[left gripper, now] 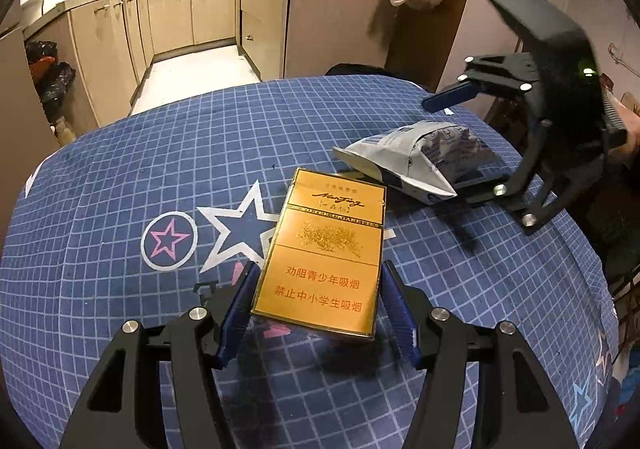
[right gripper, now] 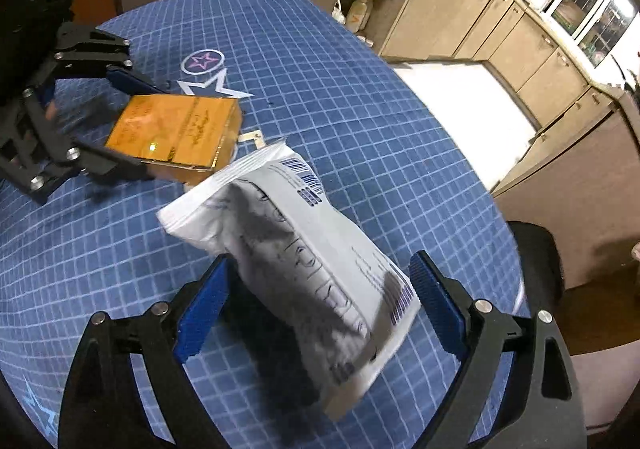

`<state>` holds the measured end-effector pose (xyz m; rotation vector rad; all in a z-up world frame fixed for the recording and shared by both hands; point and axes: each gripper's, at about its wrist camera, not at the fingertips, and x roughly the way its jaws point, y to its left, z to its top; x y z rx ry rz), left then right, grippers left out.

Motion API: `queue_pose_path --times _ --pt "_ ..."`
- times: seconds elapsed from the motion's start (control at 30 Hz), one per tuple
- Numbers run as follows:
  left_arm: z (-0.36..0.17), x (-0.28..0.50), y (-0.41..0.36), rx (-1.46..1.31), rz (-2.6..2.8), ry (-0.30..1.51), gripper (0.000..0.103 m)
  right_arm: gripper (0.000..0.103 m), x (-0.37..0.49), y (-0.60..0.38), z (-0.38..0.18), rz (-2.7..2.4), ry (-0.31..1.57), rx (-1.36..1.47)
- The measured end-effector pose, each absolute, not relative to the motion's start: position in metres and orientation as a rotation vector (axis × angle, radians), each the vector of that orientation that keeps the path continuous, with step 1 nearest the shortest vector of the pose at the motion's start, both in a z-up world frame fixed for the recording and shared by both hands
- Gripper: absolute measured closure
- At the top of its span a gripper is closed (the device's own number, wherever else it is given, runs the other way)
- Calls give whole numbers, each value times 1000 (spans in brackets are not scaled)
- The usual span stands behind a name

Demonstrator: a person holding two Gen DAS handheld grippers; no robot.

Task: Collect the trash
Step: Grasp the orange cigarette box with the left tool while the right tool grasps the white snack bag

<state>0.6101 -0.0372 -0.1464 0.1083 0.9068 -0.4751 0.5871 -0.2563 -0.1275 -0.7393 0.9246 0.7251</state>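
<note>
A gold cigarette pack [left gripper: 326, 255] lies on the blue checked tablecloth [left gripper: 120, 177], its near end between the blue pads of my left gripper [left gripper: 318, 291]. The pads stand just beside its edges; I cannot tell if they press it. The pack also shows in the right wrist view [right gripper: 176, 131] with the left gripper [right gripper: 132, 129] around it. A white crumpled snack bag [right gripper: 304, 261] lies between the wide-apart fingers of my right gripper [right gripper: 320, 281], which is open. The bag [left gripper: 412, 161] and the right gripper [left gripper: 444, 141] also show in the left wrist view.
The round table's cloth has star prints [left gripper: 236, 225]. Kitchen cabinets [left gripper: 180, 13] and a white floor [left gripper: 200, 73] lie beyond the far edge. Black bags [left gripper: 52, 77] sit on the floor at the left. A dark chair [right gripper: 536, 253] stands by the table's right edge.
</note>
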Motion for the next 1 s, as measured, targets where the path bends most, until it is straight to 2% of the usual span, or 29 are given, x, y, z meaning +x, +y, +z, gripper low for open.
queue_pose_path --times 0.1,0.2,0.27,0.47,0.77,1.0 --pt "-148 612 -38 109 -470 906 41 18 590 -258 -134 737 946 -679" --pt "-147 609 -40 104 -465 899 41 34 587 -265 -133 731 951 -596" --pt "-145 605 -39 86 -460 889 42 50 583 -273 -127 701 938 -524" --pt "-139 589 -43 78 -431 854 43 62 551 -281 -120 596 889 -448" --pt "-117 554 -39 41 -371 775 44 64 507 -317 -93 383 805 -200" --pt "-75 506 -46 61 -315 628 44 64 454 -345 -59 239 684 -44"
